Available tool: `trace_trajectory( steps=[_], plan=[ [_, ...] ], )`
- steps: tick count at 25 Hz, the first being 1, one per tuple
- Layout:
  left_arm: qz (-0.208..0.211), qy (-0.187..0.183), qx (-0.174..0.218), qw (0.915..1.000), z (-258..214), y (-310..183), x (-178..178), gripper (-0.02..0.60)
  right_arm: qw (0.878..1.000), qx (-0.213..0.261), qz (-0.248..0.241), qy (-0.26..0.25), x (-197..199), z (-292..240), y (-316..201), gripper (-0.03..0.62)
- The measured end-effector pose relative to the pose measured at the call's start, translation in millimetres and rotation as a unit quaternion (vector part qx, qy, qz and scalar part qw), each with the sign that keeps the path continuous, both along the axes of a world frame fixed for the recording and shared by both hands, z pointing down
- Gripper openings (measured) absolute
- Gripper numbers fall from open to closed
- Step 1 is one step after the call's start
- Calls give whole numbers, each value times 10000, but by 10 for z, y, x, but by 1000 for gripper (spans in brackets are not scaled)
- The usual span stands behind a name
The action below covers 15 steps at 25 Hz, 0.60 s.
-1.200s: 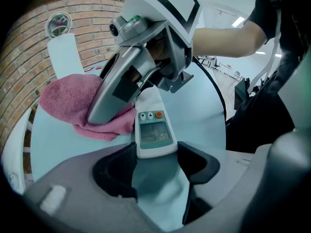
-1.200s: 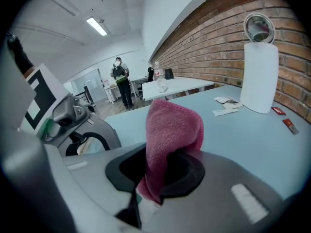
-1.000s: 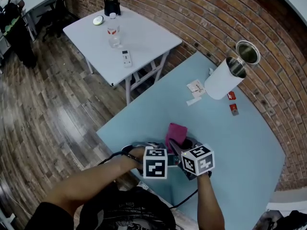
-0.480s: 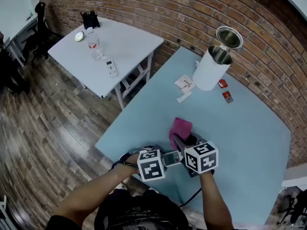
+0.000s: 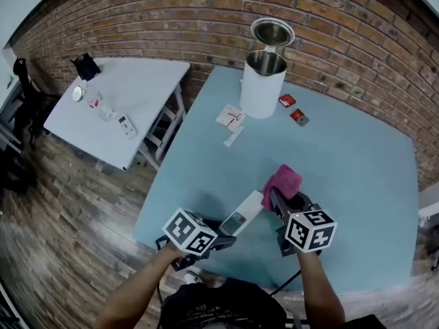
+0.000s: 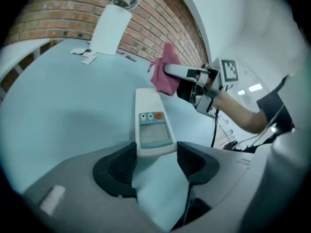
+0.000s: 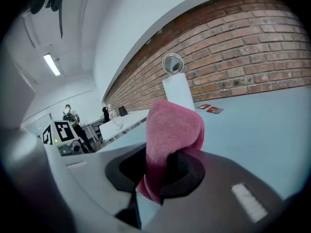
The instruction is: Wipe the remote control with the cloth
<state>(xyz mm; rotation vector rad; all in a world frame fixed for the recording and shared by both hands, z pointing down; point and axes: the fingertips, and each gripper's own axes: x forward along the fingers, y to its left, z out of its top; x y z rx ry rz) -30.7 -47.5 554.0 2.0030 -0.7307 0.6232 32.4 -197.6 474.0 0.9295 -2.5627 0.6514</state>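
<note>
A white remote control (image 5: 245, 213) with a small screen and an orange button sticks out over the light blue table (image 5: 357, 163). My left gripper (image 5: 230, 223) is shut on its near end; in the left gripper view the remote control (image 6: 151, 123) sits between both pads of the left gripper (image 6: 156, 152). A pink cloth (image 5: 284, 181) hangs bunched in my right gripper (image 5: 278, 199), just right of the remote's far end and apart from it. In the right gripper view the cloth (image 7: 174, 130) stands up from the shut jaws of the right gripper (image 7: 160, 165).
A white cylindrical bin (image 5: 262, 88) with its lid open stands at the table's far side by the brick wall. Paper slips (image 5: 231, 119) and two red packets (image 5: 293, 110) lie near it. A white side table (image 5: 137, 81) with small items stands to the left, over a wood floor.
The two grippers were close together with the cloth over the remote. The right gripper has swung off to the right with the cloth, baring the remote. Both grippers have rolled.
</note>
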Motion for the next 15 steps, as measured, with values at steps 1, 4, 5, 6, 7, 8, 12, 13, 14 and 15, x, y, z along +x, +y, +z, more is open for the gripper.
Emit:
trace_trajectory(
  steps=[1, 4, 5, 6, 7, 8, 12, 13, 14, 15],
  plan=[
    [-149, 309, -175, 9993, -8, -3, 8, 250, 9999, 63, 109, -34, 54, -16, -21, 72],
    [-567, 1307, -704, 9873, -59, 16, 60, 249, 9994, 188, 264, -104, 134, -19, -42, 72],
    [-691, 1627, -853, 9806, -86, 23, 82, 249, 9994, 196, 283, -101, 146, -2, -40, 72],
    [-806, 1932, -987, 9729, -116, 28, 100, 249, 9993, 189, 303, -81, 154, 24, -34, 72],
    [-920, 2222, -1114, 9642, -148, 33, 112, 249, 9993, 174, 326, -46, 159, 57, -25, 72],
    [-1042, 2517, -1247, 9541, -184, 38, 118, 249, 9993, 156, 344, -8, 156, 92, -15, 72],
    [-1721, 3952, -1834, 8835, -428, -4, 129, 249, 9996, 141, 240, 69, 51, 188, 24, 72],
    [-1841, 4236, -1899, 8664, -466, -22, 109, 249, 9997, 153, 195, 82, 12, 205, 35, 72],
    [-1938, 4479, -1939, 8510, -488, -35, 84, 249, 9997, 162, 156, 96, -30, 222, 46, 72],
    [-2029, 4699, -1971, 8362, -503, -47, 61, 249, 9997, 170, 125, 111, -71, 239, 54, 72]
  ],
)
